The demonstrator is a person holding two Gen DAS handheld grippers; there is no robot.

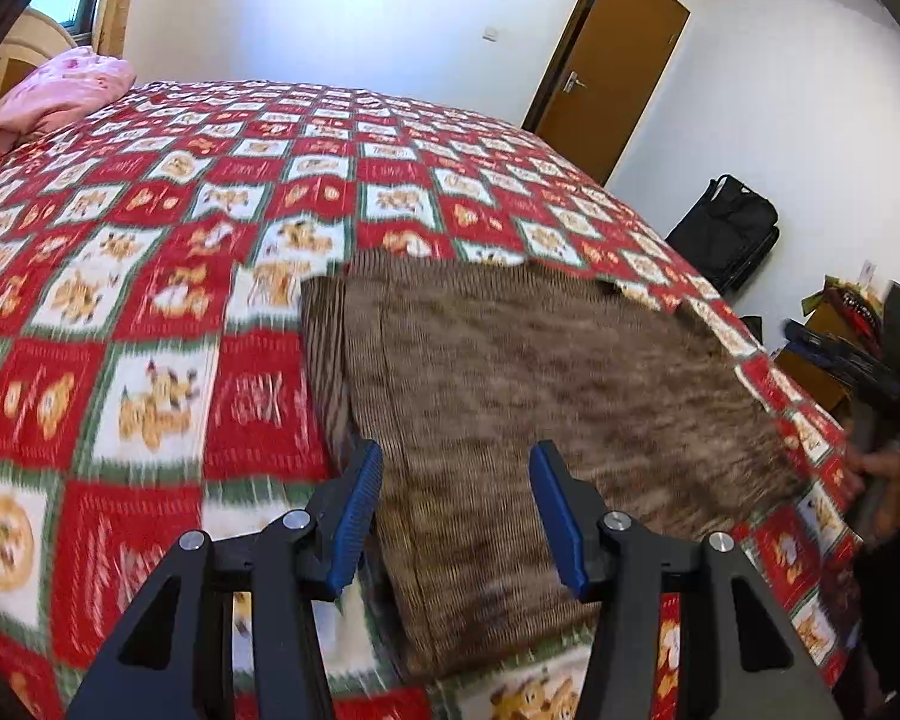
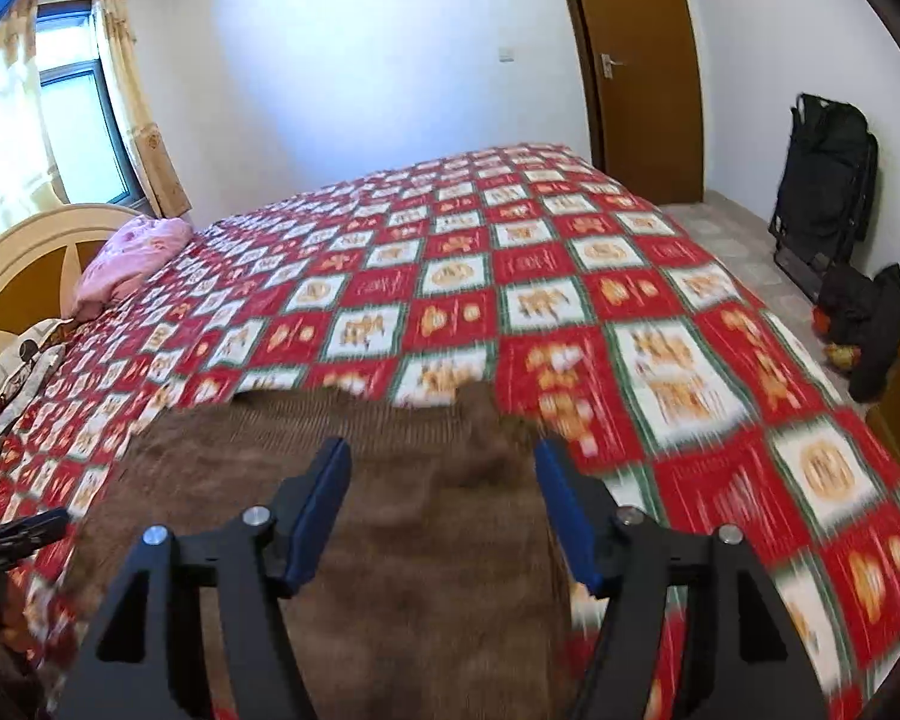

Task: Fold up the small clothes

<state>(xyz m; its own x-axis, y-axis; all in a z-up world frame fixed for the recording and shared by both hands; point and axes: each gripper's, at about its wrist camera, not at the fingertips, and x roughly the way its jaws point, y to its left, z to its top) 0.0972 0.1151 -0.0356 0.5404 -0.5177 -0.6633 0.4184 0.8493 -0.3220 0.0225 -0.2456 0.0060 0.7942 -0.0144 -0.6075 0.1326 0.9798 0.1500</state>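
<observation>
**me:** Checking in from the remote seat. My left gripper (image 1: 456, 513) has its blue pads (image 1: 354, 525) spread apart with nothing pinched, just hovering over the near edge of the brown garment (image 1: 546, 396). Same on the right gripper (image 2: 444, 510): jaws wide, nothing between them, cloth underneath.

**other:** Where's the garment sitting?

**me:** Flat on the bedspread (image 1: 150, 276), the red and white checked one with bear prints, at the near side of the bed. Looks folded, with a ribbed strip (image 1: 324, 360) along its left edge. Everything's pretty motion-blurred though.

**other:** Any bins or baskets?

**me:** Only a black bag (image 2: 864, 324) on the floor by the wall, can't tell what's inside. There's a pink bundle (image 1: 60, 90) up by the headboard (image 2: 36, 264), and the brown door (image 1: 606, 60) is behind the bed.
</observation>
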